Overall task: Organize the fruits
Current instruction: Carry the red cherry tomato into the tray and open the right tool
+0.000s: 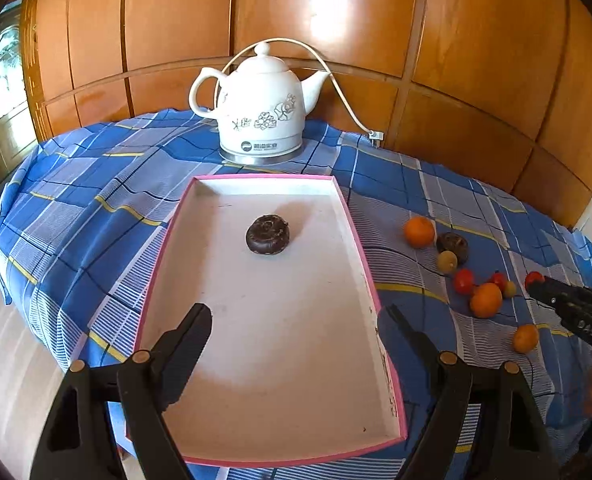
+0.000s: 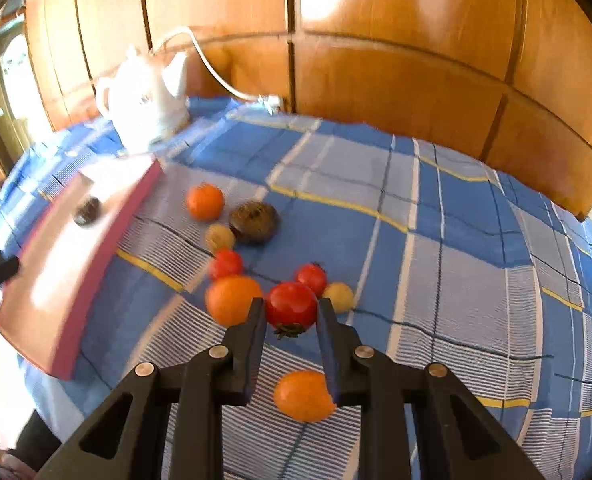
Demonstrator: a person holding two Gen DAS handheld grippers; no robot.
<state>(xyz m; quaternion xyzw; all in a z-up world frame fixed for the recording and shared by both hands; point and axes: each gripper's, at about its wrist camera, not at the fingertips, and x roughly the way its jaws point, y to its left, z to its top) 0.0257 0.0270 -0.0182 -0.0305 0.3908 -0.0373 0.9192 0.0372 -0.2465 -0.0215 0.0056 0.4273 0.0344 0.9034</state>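
Left wrist view alone gives the white kettle (image 1: 261,104) sharply and the pink-edged tray (image 1: 360,240) from above, with one dark round fruit (image 1: 267,235) lying in it. The left gripper (image 1: 298,314) is spread wide over the tray's near end, with nothing between its jaws. Only in the right wrist view is the right gripper (image 2: 291,310) seen pinching a red tomato (image 2: 291,307), raised above the checked cloth (image 2: 436,240) and the loose oranges and tomatoes beside the tray.
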